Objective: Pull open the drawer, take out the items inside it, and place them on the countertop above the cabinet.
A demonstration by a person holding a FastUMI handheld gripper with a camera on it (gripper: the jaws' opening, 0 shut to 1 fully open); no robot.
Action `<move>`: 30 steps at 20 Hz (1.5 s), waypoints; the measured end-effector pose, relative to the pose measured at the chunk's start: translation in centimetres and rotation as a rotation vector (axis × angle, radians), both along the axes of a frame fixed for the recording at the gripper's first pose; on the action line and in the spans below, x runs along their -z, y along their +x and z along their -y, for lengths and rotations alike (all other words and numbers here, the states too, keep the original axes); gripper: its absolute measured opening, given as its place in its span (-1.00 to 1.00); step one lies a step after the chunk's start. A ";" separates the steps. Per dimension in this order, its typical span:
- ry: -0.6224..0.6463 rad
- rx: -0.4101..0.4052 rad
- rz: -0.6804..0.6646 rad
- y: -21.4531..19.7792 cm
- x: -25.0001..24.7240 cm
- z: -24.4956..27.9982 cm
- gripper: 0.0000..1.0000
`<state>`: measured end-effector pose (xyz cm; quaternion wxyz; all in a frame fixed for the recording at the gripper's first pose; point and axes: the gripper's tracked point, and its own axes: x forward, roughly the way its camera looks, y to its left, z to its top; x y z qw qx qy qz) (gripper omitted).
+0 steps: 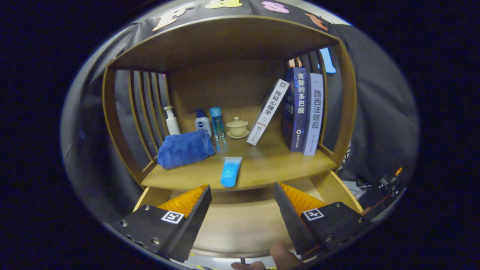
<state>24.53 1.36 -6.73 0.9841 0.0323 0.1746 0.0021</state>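
With the drawer (240, 221) pulled open beneath spread, empty gripper (242, 195) fingers (blue tube (231, 171) on countertop (285, 165) at twelve o'clock), dip low, check for leftovers.

A rolled blue towel (183, 149) lies at the left. Behind it stand a white pump bottle (172, 120), a white bottle with a blue cap (203, 123) and a clear blue bottle (217, 123), then a pale lidded cup (237, 127) on a saucer. A white book (267, 112) leans against a dark blue book (296, 110), which stands upright beside a pale book (314, 114). Far right, dimly, lies what may be wiring (386, 183).
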 end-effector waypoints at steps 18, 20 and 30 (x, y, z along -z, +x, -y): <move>-0.080 -0.041 0.236 -14.1 3.1 2.6 0.98; -0.109 -0.050 0.263 -14.4 4.5 2.0 0.98; -0.100 -0.063 0.249 -15.4 12.7 1.2 0.98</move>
